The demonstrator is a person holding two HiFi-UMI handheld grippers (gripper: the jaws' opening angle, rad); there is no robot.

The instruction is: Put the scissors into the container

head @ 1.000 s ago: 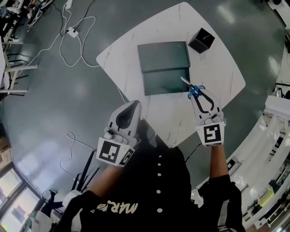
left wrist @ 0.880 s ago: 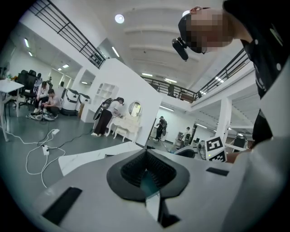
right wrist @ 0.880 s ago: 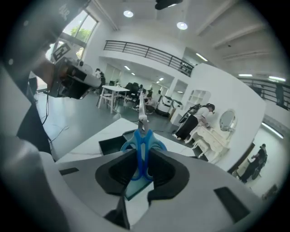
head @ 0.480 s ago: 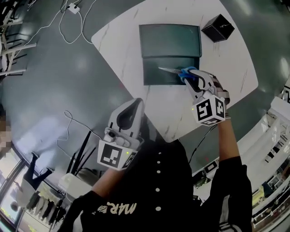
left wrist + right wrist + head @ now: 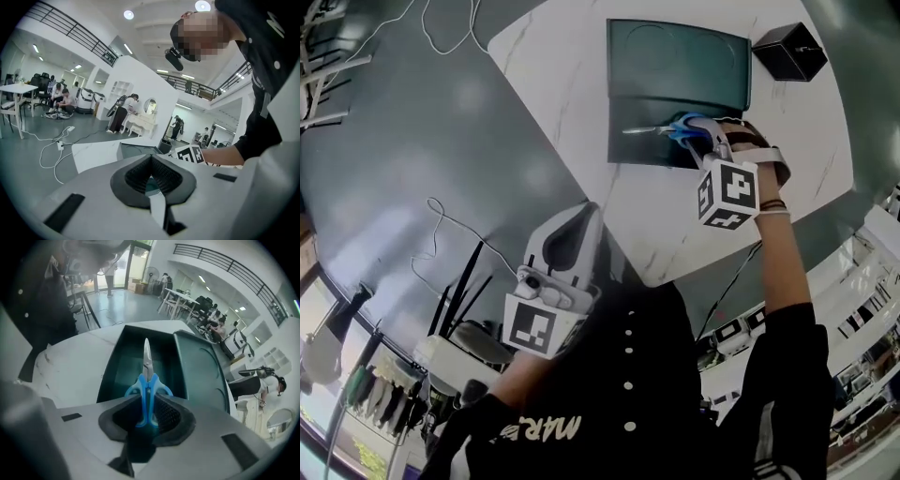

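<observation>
Blue-handled scissors (image 5: 675,127) are clamped by their handles in my right gripper (image 5: 705,133), blades pointing left. They hang over the open tray of the dark green container (image 5: 630,150), whose lid (image 5: 675,58) lies joined on the far side. In the right gripper view the scissors (image 5: 147,387) stick out from the jaws over the tray (image 5: 117,364), with the lid (image 5: 202,369) to the right. My left gripper (image 5: 579,217) is shut and holds nothing, close to the person's body off the table's near corner; in its own view the left gripper (image 5: 151,164) shows the same.
A small black box (image 5: 789,52) stands on the white marble table (image 5: 572,84) right of the lid. White cables (image 5: 431,234) trail over the grey floor at left. Chair and stand legs (image 5: 469,300) sit near the left gripper.
My right gripper has carried the scissors from the table's right side to over the tray, blades swinging to point left. The left gripper has stayed put.
</observation>
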